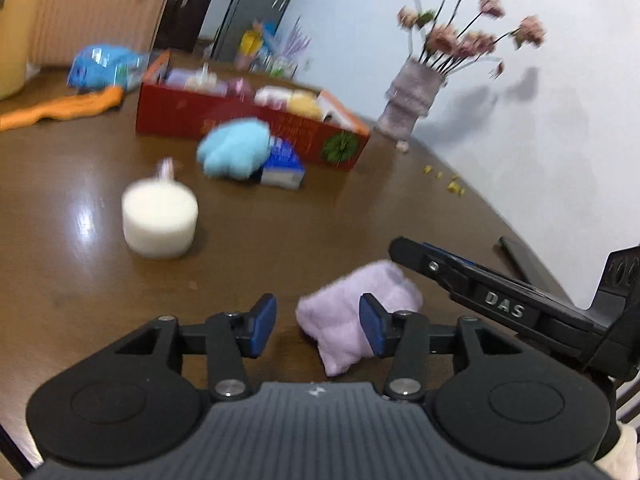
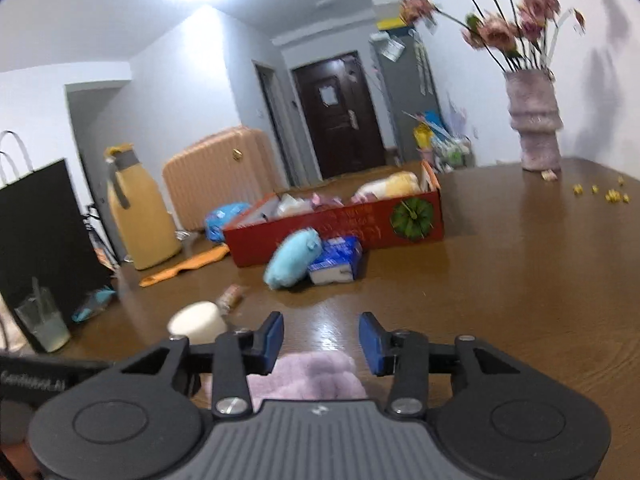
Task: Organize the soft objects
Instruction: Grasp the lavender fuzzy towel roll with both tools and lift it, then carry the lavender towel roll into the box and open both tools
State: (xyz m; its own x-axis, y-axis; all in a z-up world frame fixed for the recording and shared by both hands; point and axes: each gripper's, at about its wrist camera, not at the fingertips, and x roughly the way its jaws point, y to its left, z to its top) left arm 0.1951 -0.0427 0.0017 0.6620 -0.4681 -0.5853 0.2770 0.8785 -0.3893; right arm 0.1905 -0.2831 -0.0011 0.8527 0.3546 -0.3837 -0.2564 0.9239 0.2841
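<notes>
- L gripper (image 1: 318, 326) is sitting low over the brown table (image 1: 360, 208), jaws partway apart w/ blue pads not pressing anything.
- Lilac plush cloth (image 1: 356, 312) is lying folded on the table; the right-hand pad (image 1: 370, 326) is overlapping its edge in the left wrist view, the other pad is standing clear of it. Contact hard to call, looks like none.
- R gripper (image 2: 320, 340) is also standing partway open, nothing clamped; the lilac cloth is showing under and just behind its pads in the right wrist view, close to the gripper body.
- R gripper's black finger is reaching in beside the cloth's far side in the left wrist view.
- Further out: white round tub (image 1: 159, 222) standing to the left, apart from the cloth.
- Light blue plush (image 1: 234, 148) is leaning against a blue tissue pack (image 1: 282, 164), both just in front of the red box (image 1: 240, 120).
- Red box is holding several soft items; contents blurred.
- Orange cloth (image 1: 64, 108) is lying far left; vase w/ pink flowers (image 1: 408, 96) is standing near the wall.
</notes>
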